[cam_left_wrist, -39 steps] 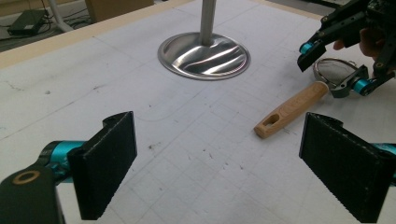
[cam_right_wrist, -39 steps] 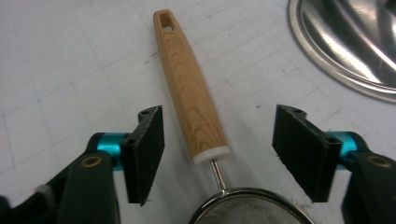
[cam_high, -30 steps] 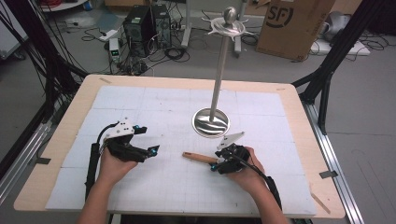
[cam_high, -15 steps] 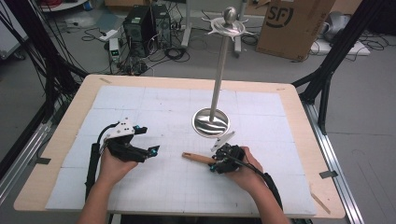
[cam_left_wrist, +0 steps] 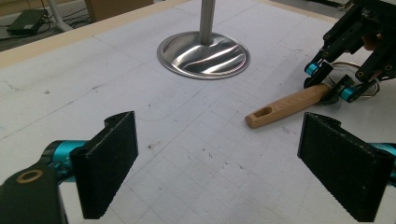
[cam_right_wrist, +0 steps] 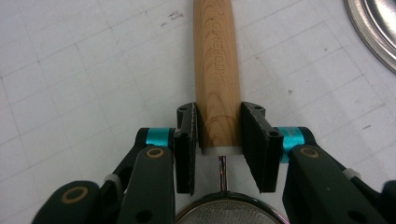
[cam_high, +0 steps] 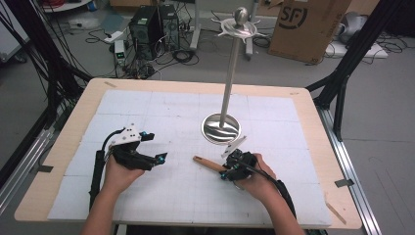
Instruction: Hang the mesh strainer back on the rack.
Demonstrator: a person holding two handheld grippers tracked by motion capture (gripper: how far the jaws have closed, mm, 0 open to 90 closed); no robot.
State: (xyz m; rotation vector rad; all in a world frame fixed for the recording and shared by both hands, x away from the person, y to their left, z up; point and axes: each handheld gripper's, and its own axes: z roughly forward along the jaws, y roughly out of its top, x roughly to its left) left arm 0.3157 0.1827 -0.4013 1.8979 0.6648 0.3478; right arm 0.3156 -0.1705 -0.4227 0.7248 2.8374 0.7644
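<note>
Cables, a computer tower and a cardboard box (cam_high: 307,27) crowd the floor at the top of the high view; below them lies the surface (cam_high: 161,105), a pale wood board under a white gridded mat scuffed with small dark marks.

At lower left of the high view the left claw (cam_high: 152,147) hovers just above the mat, jaws spread wide and empty; its own view shows two black pads with a rough ribbed face. Right of centre stands a metal stand (cam_high: 222,128): a polished round base with rippled reflections, a slim upright pole and a hooked crown at the top.

Just below that base lies the strainer's wooden handle (cam_high: 208,163), smooth, rounded, light-grained, with a slot in its free end. The right claw (cam_right_wrist: 218,135) is clamped across it near the metal ferrule, where a thin wire runs to a mesh rim at the bottom edge.

This looks like the grasp stage of hanging the utensil on the stand. The next move likely calls for a level lift, then aiming the slot at a hook.
</note>
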